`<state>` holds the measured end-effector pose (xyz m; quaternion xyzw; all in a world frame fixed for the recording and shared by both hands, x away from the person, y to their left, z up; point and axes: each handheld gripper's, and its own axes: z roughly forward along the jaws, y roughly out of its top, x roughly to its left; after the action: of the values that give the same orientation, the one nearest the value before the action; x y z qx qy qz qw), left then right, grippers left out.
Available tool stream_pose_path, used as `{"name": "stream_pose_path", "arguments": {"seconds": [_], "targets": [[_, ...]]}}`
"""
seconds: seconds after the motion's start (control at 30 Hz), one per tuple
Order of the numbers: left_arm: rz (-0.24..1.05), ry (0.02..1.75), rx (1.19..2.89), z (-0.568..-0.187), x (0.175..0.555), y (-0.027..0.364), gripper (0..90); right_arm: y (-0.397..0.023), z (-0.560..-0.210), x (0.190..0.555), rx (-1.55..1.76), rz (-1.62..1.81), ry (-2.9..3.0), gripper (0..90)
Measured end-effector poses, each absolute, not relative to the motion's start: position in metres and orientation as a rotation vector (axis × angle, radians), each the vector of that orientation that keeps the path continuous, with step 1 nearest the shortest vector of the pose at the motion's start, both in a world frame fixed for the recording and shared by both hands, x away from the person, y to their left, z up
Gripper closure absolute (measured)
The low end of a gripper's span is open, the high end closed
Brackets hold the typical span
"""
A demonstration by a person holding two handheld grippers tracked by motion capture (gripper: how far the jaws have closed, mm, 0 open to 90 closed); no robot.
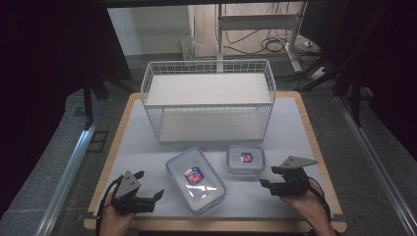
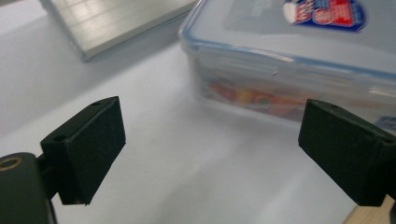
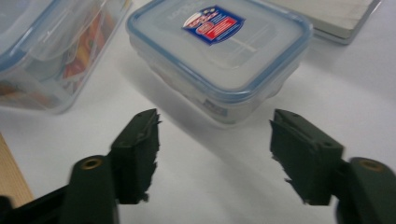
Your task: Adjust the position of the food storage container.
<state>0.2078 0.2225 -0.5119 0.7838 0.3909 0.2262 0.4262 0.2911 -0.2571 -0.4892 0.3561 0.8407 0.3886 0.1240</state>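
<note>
Small container [image 1: 245, 160] sits at 11 o'clock from right tongs [image 1: 270, 176], which are parted and empty, aimed to straddle it; left tongs [image 1: 150, 184] gape empty beside large container [image 1: 195, 180].

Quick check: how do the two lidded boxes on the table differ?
The big box is a long rectangle lying askew near the left gripper; the small box is nearly square, lies straight and sits ahead of the right gripper. Colourful contents show through the big box's wall. Both are clear plastic with blue-rimmed lids and a red-and-blue sticker.
</note>
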Motion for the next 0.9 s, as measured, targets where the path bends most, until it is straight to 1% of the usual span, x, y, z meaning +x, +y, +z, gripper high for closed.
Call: {"name": "stream_pose_path", "arguments": {"seconds": [0.03, 0.07, 0.2, 0.23, 0.27, 0.33, 0.37, 0.4, 0.43, 0.47, 0.5, 0.6, 0.63, 0.67, 0.7, 0.73, 0.8, 0.83, 0.9], "targets": [[0.562, 0.972, 1.954, -0.511, 0.207, 0.222, 7.2, -0.259, -0.487, 0.292, 1.052, 1.144, 2.444, 37.2], [0.560, 0.967, 1.948, -0.511, 0.207, 0.221, 7.2, -0.261, -0.483, 0.294, 1.069, 1.183, 2.453, 42.1], [0.566, 0.971, 1.951, -0.512, 0.208, 0.220, 7.2, -0.260, -0.474, 0.297, 1.062, 1.218, 2.464, 53.2], [0.566, 0.971, 1.951, -0.512, 0.208, 0.220, 7.2, -0.260, -0.474, 0.297, 1.062, 1.218, 2.464, 53.2], [0.561, 0.977, 1.950, -0.513, 0.209, 0.220, 7.2, -0.255, -0.468, 0.298, 1.035, 1.198, 2.457, 61.2], [0.566, 0.980, 1.953, -0.514, 0.209, 0.220, 7.2, -0.250, -0.464, 0.301, 1.001, 1.196, 2.468, 69.3], [0.566, 0.980, 1.953, -0.514, 0.209, 0.220, 7.2, -0.250, -0.464, 0.301, 1.001, 1.196, 2.468, 69.3], [0.570, 0.980, 1.953, -0.514, 0.209, 0.220, 7.2, -0.241, -0.462, 0.307, 0.971, 1.196, 2.491, 77.8], [0.570, 0.980, 1.953, -0.514, 0.209, 0.220, 7.2, -0.241, -0.462, 0.307, 0.971, 1.196, 2.491, 77.8], [0.573, 0.979, 1.953, -0.514, 0.209, 0.220, 7.2, -0.236, -0.462, 0.310, 0.952, 1.193, 2.505, 81.3], [0.576, 0.976, 1.958, -0.514, 0.209, 0.220, 7.2, -0.225, -0.462, 0.318, 0.916, 1.175, 2.530, 87.2], [0.583, 0.975, 1.966, -0.514, 0.209, 0.219, 7.2, -0.211, -0.462, 0.325, 0.893, 1.171, 2.554, 89.3], [0.581, 0.973, 1.968, -0.515, 0.209, 0.218, 7.2, -0.196, -0.463, 0.333, 0.866, 1.187, 2.576, 89.5], [0.581, 0.973, 1.968, -0.515, 0.209, 0.218, 7.2, -0.196, -0.463, 0.333, 0.866, 1.187, 2.576, 89.5], [0.580, 0.974, 1.972, -0.515, 0.209, 0.219, 7.2, -0.179, -0.464, 0.342, 0.842, 1.189, 2.597, 89.5], [0.579, 0.975, 1.973, -0.515, 0.209, 0.219, 7.2, -0.179, -0.464, 0.342, 0.842, 1.189, 2.597, 89.5], [0.579, 0.975, 1.974, -0.516, 0.210, 0.219, 7.2, -0.165, -0.466, 0.349, 0.826, 1.176, 2.618, 89.5], [0.577, 0.975, 1.977, -0.516, 0.210, 0.219, 7.2, -0.151, -0.470, 0.356, 0.820, 1.161, 2.640, 89.5], [0.577, 0.974, 1.978, -0.516, 0.210, 0.219, 7.2, -0.144, -0.472, 0.359, 0.821, 1.152, 2.651, 89.4]]}}
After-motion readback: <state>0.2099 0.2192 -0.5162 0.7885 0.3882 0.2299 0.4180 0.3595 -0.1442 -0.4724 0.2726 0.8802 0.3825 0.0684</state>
